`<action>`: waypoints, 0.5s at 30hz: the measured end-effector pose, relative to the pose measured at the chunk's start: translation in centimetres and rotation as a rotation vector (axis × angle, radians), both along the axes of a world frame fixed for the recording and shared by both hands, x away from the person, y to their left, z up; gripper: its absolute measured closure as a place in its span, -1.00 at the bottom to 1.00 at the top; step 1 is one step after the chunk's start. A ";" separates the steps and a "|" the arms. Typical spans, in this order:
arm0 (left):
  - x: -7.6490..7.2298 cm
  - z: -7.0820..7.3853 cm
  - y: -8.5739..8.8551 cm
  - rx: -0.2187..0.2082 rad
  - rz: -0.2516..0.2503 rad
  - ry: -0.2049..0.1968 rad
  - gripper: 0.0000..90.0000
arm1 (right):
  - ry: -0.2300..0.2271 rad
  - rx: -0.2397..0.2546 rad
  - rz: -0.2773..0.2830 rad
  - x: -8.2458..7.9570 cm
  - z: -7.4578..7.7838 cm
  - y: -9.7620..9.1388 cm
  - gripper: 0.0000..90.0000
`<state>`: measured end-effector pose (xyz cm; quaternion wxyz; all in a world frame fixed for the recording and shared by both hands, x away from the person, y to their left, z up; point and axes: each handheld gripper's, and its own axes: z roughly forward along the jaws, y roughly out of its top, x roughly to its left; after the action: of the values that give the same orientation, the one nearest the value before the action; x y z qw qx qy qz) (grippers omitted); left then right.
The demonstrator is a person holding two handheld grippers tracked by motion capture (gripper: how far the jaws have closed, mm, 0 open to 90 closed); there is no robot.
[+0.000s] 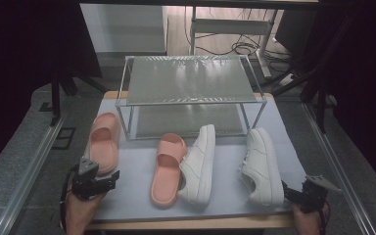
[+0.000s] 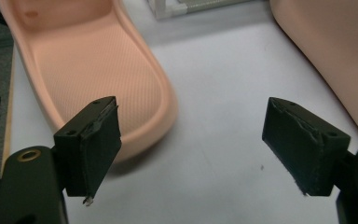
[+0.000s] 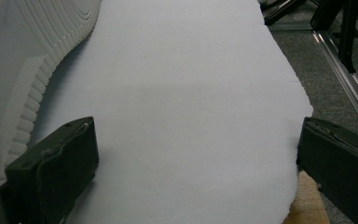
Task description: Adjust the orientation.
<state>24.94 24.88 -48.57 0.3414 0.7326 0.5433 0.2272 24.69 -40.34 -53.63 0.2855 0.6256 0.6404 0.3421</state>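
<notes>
No brand, label or writing can be read on any of the footwear or on the rack. The left pink slide (image 2: 98, 70) is a soft salmon-coloured slipper with a finely ribbed footbed and a smooth raised rim; in the left gripper view its rounded heel end lies just ahead of the left-hand jaw, flat on the pale grey mat (image 2: 223, 116), not between the jaws. The left gripper (image 1: 94, 181) has its jaws spread wide with nothing between them but bare mat; it touches nothing. A second pink slide (image 1: 169, 169) lies beyond the right-hand jaw, its edge showing at the right of the left gripper view. Beside it lies a white sneaker (image 1: 198, 164), and another white sneaker (image 1: 262, 166) with a ridged sole sits just off the left jaw of the right gripper (image 1: 298, 196), whose jaws also stand wide apart over empty mat. The two-tier metal rack (image 1: 191, 81) stands farther off, behind all the shoes.
</notes>
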 end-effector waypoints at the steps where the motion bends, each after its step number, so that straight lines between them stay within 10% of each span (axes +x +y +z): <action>1: 0.2 0.1 -0.1 0.013 0.001 -0.002 -0.55 | 0.000 0.000 0.000 0.0 0.0 0.0 -1.00; 15: 4.0 0.8 0.9 -0.006 -0.004 -0.024 -0.11 | -0.002 0.004 -0.002 0.0 0.0 0.0 -1.00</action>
<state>28.95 25.82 -47.77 0.3505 0.7298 0.5385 0.2338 24.73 -40.35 -53.65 0.2849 0.6264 0.6389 0.3438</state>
